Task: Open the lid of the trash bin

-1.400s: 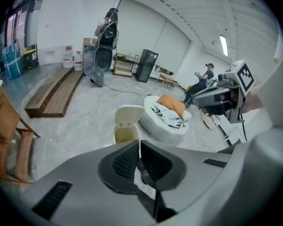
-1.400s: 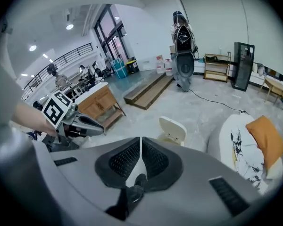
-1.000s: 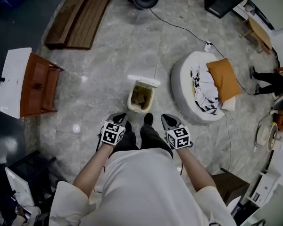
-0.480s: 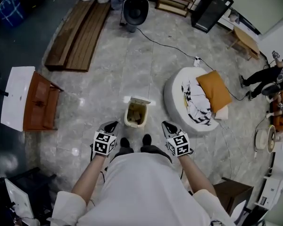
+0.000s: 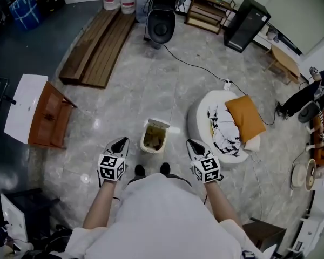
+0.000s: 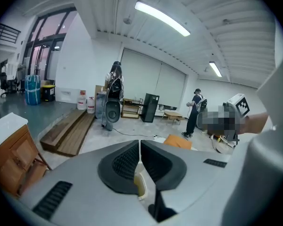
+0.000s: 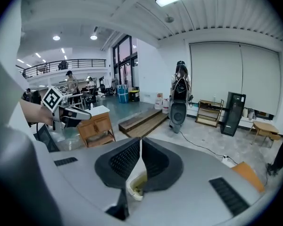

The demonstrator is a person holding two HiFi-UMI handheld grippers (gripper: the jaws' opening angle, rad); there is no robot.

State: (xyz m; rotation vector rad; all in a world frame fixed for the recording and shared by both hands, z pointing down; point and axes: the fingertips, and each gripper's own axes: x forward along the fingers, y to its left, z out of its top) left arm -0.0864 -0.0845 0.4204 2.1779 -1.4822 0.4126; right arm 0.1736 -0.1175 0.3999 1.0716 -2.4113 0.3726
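Trash bin (image 5: 154, 139) stands on grey marble floor (image 5: 151, 80), centre of head view, at 12 o'clock from person's shoes (image 5: 140, 170). Lid (image 5: 159, 124) raised at bin's 12 o'clock edge, brownish contents inside. Wooden planks (image 5: 100, 47) well apart at 11 o'clock. Round white cushion (image 5: 218, 125) with orange pillow (image 5: 245, 112) near bin at 3 o'clock. Left tongs (image 5: 120, 143) at bin's 8 o'clock, right tongs (image 5: 193, 144) at 4 o'clock, neither touching bin. Both tongs pressed together, nothing between.

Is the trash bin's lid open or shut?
Open: the lid stands raised at the trash bin's far edge, and its inside shows.
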